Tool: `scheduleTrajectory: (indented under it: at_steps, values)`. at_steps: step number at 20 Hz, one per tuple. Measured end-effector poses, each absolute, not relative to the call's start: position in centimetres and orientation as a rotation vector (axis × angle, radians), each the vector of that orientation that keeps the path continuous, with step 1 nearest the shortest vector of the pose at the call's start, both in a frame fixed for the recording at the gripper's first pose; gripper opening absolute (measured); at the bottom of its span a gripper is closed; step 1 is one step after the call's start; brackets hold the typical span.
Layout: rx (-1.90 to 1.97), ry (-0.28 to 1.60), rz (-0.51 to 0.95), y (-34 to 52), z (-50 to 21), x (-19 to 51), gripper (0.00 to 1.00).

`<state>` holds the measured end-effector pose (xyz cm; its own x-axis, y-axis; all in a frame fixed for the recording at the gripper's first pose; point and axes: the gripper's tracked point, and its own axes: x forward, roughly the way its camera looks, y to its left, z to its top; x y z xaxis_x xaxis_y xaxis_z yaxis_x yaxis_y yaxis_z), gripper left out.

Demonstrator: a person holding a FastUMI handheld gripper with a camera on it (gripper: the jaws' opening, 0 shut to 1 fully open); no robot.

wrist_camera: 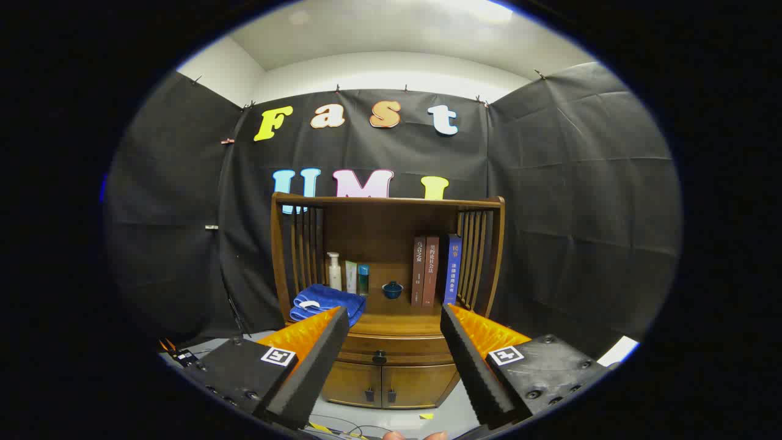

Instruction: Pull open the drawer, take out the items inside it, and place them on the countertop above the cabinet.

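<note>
Drawer (391, 349) closed, set in the front of the wooden cabinet (391, 305) just under the desk (397, 321), straight ahead beyond the fingers. Small dark knob (380, 355) at its middle, seen in the gap between the jaws. Two little doors (382, 385) below it, each with its own dark handle.

Gripper (394, 318) spread wide, empty, well short of the cabinet; foam-faced fingers (317, 360) touching nothing. Fingertips of the holding hand (415, 436) peeking in just behind.

Contents of the drawer hidden, so no telling what waits inside.

Likely troubles from here, judged only from the layout:
- Knob small and rounded against broad foam faces. Easy to close beside it, or on its tip alone, and slip off when pulling.
- Door handles right below the knob. A low approach probably grabs a door instead of the drawer.
- Pull off-axis, up or sideways, probably jams the drawer in its runners or drags the whole cabinet forward.
- Desk already crowded: folded blue towel (327, 302) at its near left corner, bottles (347, 275) behind it, a small blue lidded cup (392, 289) in the middle, upright books (435, 270) to the right. Careless placing risks toppling a bottle or knocking the cup.
- Cables (342, 423) on the floor before the cabinet, a possible snag.
</note>
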<state>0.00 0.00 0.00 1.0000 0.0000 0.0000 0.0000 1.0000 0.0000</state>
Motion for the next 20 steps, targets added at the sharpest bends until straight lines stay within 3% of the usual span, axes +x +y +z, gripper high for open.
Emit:
scheduleTrajectory:
  at_steps: [20]
  values:
    - [0.016,-0.002,-0.019,-0.34,-0.56,-0.13,0.99]
